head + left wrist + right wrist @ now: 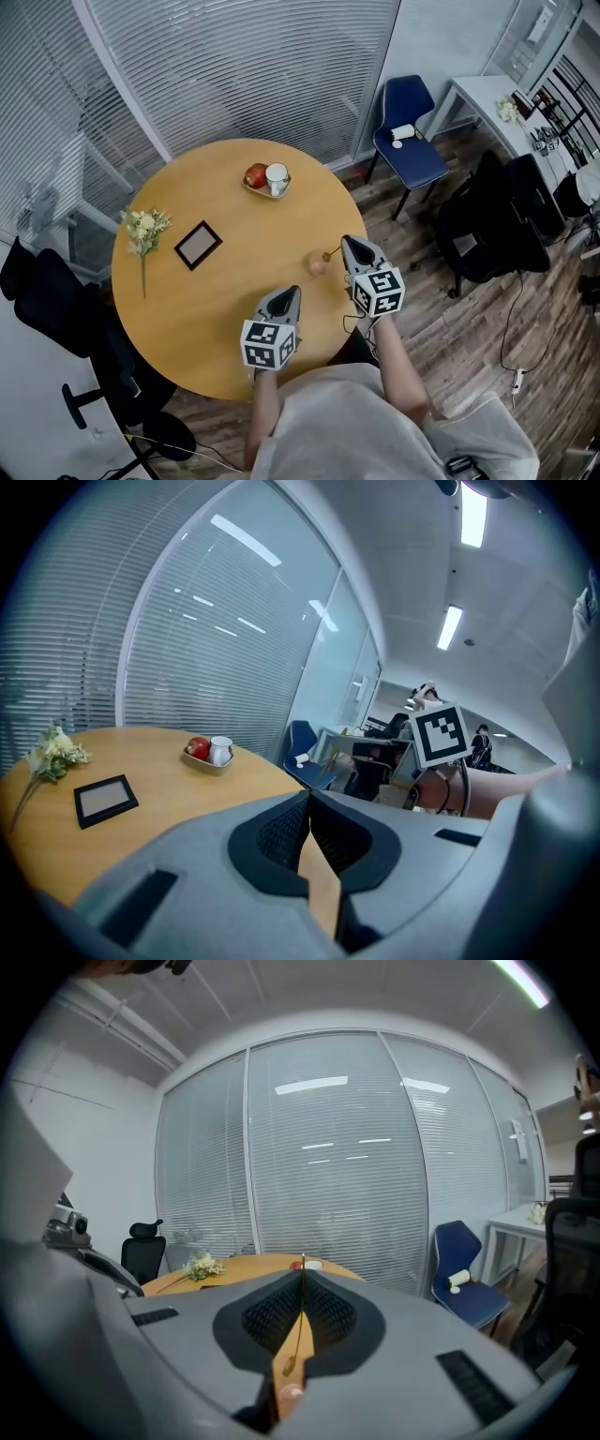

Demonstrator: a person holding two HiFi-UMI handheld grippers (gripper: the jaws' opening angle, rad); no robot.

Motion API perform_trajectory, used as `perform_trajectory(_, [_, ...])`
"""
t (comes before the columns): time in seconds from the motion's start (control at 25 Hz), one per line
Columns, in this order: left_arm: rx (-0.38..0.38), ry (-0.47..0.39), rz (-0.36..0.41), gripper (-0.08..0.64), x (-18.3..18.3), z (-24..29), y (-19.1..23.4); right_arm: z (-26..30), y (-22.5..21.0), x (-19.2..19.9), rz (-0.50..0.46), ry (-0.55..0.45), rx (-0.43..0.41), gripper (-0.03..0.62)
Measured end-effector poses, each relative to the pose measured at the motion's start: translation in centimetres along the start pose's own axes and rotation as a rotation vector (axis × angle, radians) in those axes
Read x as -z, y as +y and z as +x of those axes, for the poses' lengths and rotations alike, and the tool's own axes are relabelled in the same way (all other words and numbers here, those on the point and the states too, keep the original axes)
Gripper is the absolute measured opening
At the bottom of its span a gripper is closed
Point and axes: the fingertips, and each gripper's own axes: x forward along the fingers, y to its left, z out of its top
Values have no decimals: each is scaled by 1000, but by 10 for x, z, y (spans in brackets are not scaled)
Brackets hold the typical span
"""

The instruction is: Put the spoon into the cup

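Readable text: none in any view.
Left gripper (294, 291) cube (269, 344): black-and-white square marker patterns, no letters or digits.
Right gripper (344, 240) cube (380, 292): the same kind of square marker patterns, no words.
Picture frame (198, 245): pale face, nothing legible at this size.

A round wooden bench (187, 319) stood on a dark plank floor (469, 328). Curved glass walls with closed white blinds (244, 66) ran from nine to twelve o'clock. A blue chair (408, 131) sat at one o'clock, a white desk (487, 98) at two, and a black office chair (42, 291) at nine. Ceiling strip lights (450, 627) glowed.
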Motion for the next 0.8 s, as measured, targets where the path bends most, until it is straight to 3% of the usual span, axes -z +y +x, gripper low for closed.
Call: perform_trajectory(0.8, [-15, -16, -58, 9, 0, 6, 15, 24, 9, 37, 6, 70, -10, 0])
